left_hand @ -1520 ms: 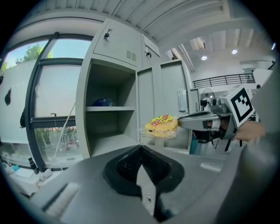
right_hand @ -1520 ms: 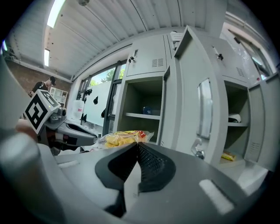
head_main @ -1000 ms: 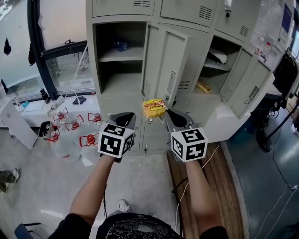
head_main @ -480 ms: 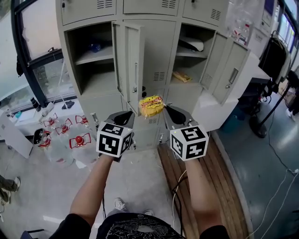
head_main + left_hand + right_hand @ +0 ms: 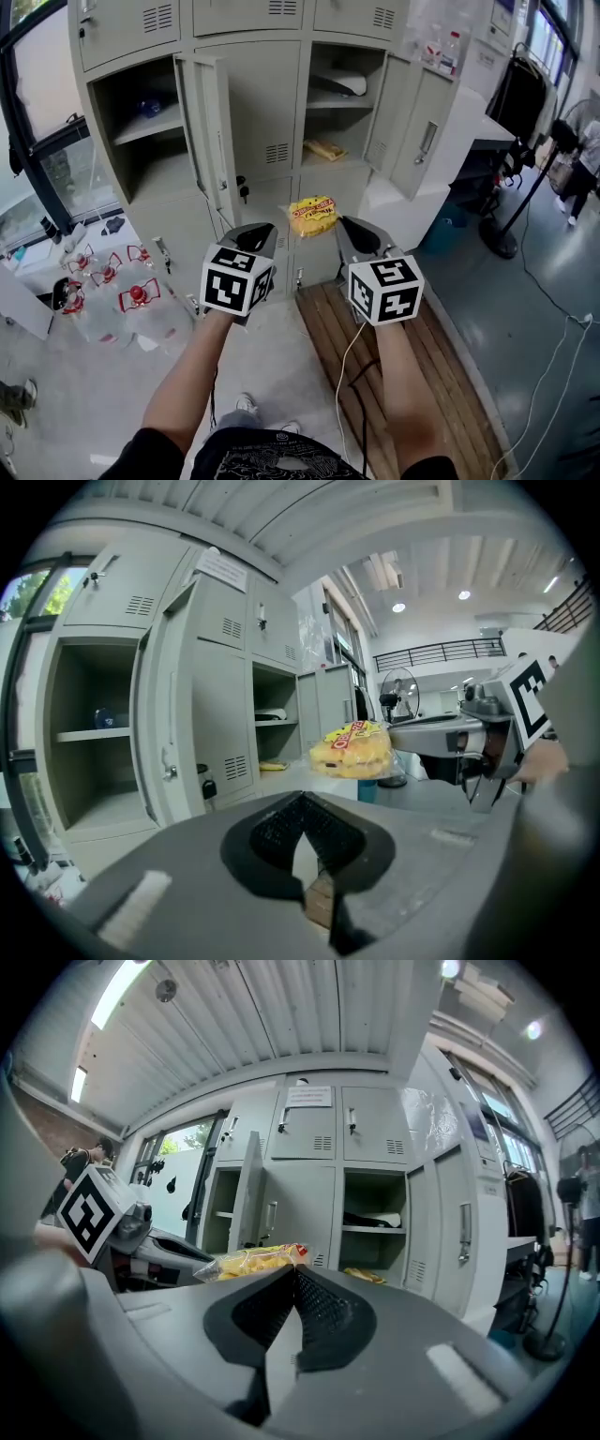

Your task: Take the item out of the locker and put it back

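The right gripper (image 5: 349, 228) is pinched shut on one edge of the yellow plastic snack bag (image 5: 312, 216), which hangs outside the grey metal locker (image 5: 258, 112). The left gripper (image 5: 260, 232) is closed and empty. So thin a pinch could let the bag slip. Both grippers point forward, level, side by side.

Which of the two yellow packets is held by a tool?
The red-printed packet, clamped by the right tool; the other packet lies on a shelf in the right open locker.
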Tool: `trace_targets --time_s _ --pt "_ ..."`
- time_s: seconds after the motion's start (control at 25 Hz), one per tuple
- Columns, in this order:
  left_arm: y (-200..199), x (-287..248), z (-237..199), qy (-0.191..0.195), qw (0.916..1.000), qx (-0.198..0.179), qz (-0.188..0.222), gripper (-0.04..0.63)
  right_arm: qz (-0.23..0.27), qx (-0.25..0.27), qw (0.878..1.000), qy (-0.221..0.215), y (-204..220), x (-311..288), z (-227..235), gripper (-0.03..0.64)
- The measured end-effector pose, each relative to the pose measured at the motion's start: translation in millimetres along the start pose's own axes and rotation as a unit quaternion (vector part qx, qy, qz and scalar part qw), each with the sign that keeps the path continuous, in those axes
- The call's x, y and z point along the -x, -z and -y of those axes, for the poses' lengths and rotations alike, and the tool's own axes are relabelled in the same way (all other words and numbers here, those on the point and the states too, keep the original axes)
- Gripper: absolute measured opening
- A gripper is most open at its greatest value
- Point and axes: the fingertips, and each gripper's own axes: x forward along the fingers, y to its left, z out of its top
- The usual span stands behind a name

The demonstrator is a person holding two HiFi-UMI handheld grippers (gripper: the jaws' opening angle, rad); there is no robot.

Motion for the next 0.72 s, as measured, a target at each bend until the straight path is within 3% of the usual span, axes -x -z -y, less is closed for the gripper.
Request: trace_targets --time_s 0.32,0.72 --pt "-13.0 -48.3 26.8 0.050 0.9987 -0.011 0.007 0.000 -0.007 -0.017 0.998 0.064 12.2 10.9 55.2 0.029" --pt "-41.7 -130.1 28.0 0.099 0.9948 -0.011 0.023 0.000 -0.021 -0.022 0.991 0.129 16.1 -16.2 123.4 0.029"
